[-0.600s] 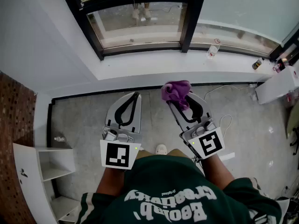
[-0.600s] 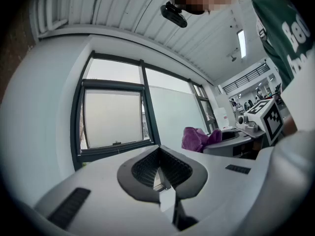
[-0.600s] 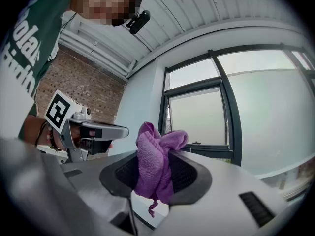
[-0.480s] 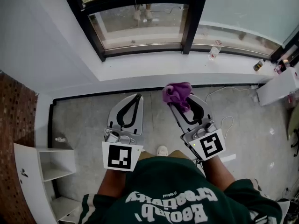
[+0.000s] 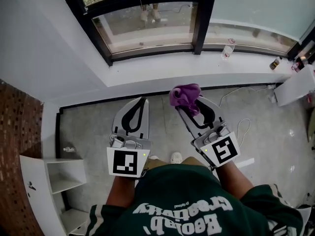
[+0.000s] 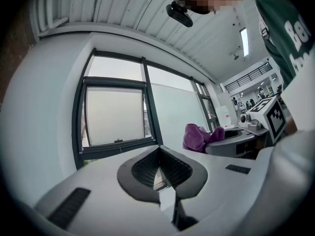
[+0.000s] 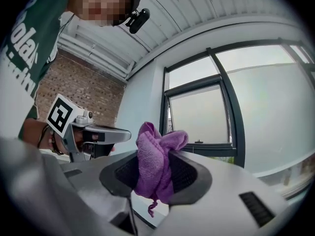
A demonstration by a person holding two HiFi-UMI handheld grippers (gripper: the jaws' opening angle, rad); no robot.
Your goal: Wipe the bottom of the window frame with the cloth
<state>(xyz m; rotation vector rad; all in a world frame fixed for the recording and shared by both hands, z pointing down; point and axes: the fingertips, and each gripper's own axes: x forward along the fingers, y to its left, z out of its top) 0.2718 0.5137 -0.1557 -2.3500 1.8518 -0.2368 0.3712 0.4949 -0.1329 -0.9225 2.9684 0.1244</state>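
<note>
Leaving a white shelf unit [image 5: 53, 175] far down and left of the window frame [image 5: 147, 53], partly cut off at the lower edge of the head view. Holding the left hand-held gripper [image 5: 143, 101] short of the window frame, below its left pane, jaws pressing together on nothing. Holding the right hand-held gripper [image 5: 191, 106] just beside it, below the frame's middle post, jaws clamping on the purple cloth [image 5: 185, 94]. Carrying that cloth bunched up, long axis running along the jaws, bulky end sticking out past the tips and pointing toward the window frame, thin tail hanging back between the pads. Hanging apart from the frame's bottom rail, not touching it. Hiding the cloth's pinched middle inside the pads; covering its near edge with a jaw in the head view. Losing the upper part of the window frame past the top edge of the head view. Showing a small bottle [image 5: 226, 49] farther right, at the foot of the frame's right pane, too small for detail.
</note>
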